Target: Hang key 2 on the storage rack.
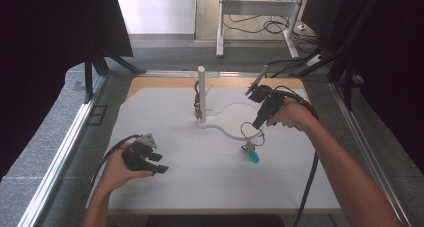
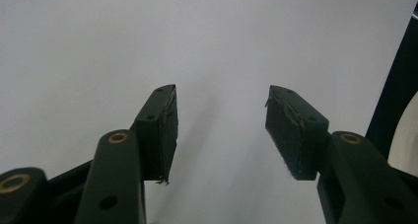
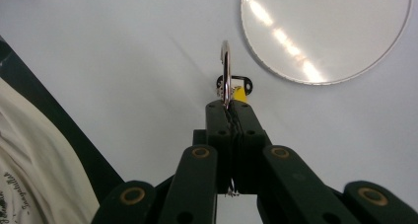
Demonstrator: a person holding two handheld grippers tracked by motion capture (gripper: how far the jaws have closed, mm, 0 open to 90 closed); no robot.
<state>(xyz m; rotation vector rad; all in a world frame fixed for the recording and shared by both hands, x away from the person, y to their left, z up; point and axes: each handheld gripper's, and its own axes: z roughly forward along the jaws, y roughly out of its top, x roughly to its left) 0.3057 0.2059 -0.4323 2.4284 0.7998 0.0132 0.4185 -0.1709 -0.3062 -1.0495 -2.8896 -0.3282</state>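
Right gripper view: the right gripper (image 3: 229,108) has its black jaws pinched tight on a thin silver metal key ring (image 3: 225,68).
High view: the ring hangs above the white table (image 1: 300,187) right of centre, a blue tag (image 1: 254,157) dangling beneath; the left gripper (image 1: 159,163) rests near the front-left corner, jaws apart, holding nothing.

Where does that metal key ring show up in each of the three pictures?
High view: the key ring hangs right of centre, under the right gripper, above a blue tag.
Right gripper view: the ring stands edge-on at top centre, pinched between the shut jaws.
Left gripper view: open jaws over the bare white mat; no ring here.
Shared landmark: the white mat, seen in all three.
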